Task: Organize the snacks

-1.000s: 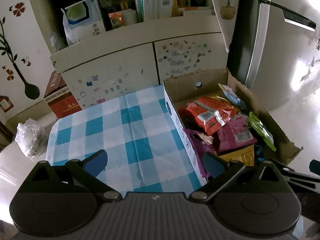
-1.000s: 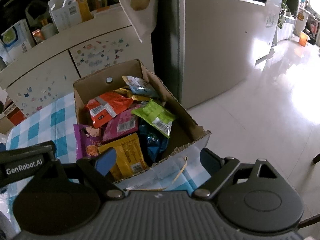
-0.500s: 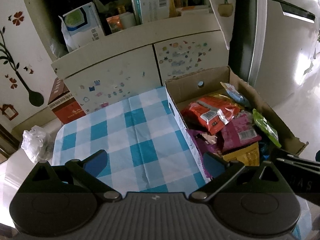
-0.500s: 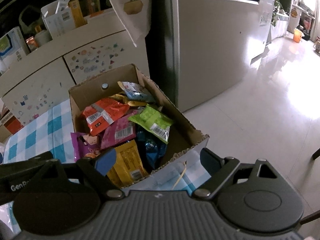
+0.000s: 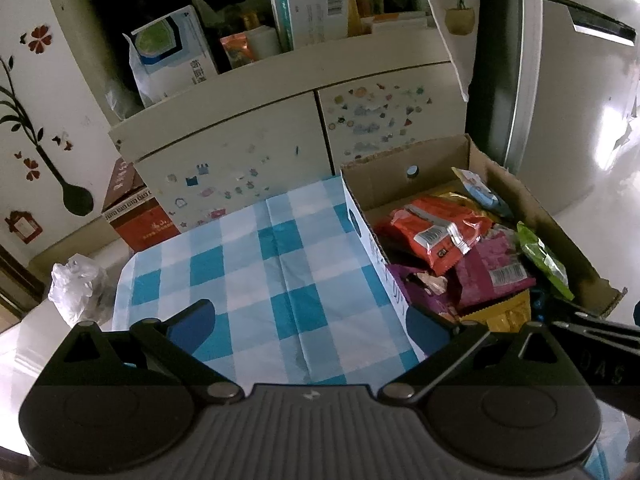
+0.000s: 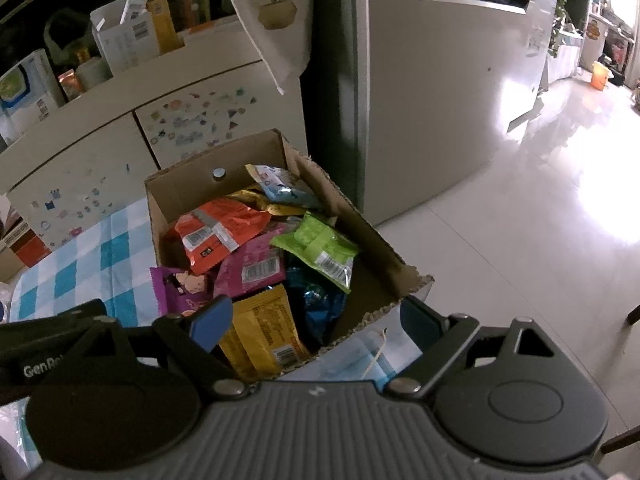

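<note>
A cardboard box (image 6: 180, 190) (image 5: 384, 176) stands on the right part of a blue-and-white checked tablecloth (image 5: 248, 264). It holds several snack packets: an orange one (image 6: 218, 232) (image 5: 432, 230), a magenta one (image 6: 252, 266), a green one (image 6: 320, 246) (image 5: 542, 258), a yellow one (image 6: 264, 328), a purple one (image 6: 176, 288) and a light blue one (image 6: 280, 188). My left gripper (image 5: 308, 322) is open and empty above the cloth, left of the box. My right gripper (image 6: 316, 316) is open and empty above the box's near end.
A cream cabinet (image 5: 280, 132) with stickers stands behind the table, with boxes and bags on top. A refrigerator (image 6: 440, 92) stands right of the box. A red carton (image 5: 136, 208) and a crumpled plastic bag (image 5: 76, 284) lie at the left. Shiny floor (image 6: 520, 220) lies to the right.
Both grippers have drawn back and risen a little, so the box and table look smaller and farther. Both stay open. The packets have not moved.
</note>
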`<state>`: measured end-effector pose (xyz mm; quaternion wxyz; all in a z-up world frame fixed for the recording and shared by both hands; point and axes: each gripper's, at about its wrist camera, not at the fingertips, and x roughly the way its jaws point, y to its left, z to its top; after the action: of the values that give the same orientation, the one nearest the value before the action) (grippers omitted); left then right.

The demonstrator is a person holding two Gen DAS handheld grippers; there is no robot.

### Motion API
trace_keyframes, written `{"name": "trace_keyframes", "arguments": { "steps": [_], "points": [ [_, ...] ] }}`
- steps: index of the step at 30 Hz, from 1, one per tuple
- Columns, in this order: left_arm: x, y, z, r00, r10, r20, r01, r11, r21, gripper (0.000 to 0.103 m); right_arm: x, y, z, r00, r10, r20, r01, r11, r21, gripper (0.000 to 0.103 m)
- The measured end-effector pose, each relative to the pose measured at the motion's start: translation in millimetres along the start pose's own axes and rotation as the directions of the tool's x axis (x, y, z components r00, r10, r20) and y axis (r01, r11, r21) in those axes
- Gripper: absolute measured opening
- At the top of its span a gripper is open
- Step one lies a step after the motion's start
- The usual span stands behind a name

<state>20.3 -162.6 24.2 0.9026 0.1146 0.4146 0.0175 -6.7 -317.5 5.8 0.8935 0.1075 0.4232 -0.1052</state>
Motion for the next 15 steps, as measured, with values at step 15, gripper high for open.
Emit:
{"name": "trace_keyframes", "arguments": {
  "steps": [15],
  "points": [
    [-5.9, 5.9, -2.9, 1.0, 0.016, 0.016, -0.016, 1.0, 0.005, 0.103, -1.5, 6.5, -4.0, 1.0, 0.003, -0.004, -0.003, 1.0, -0.02, 0.091]
  ]
}}
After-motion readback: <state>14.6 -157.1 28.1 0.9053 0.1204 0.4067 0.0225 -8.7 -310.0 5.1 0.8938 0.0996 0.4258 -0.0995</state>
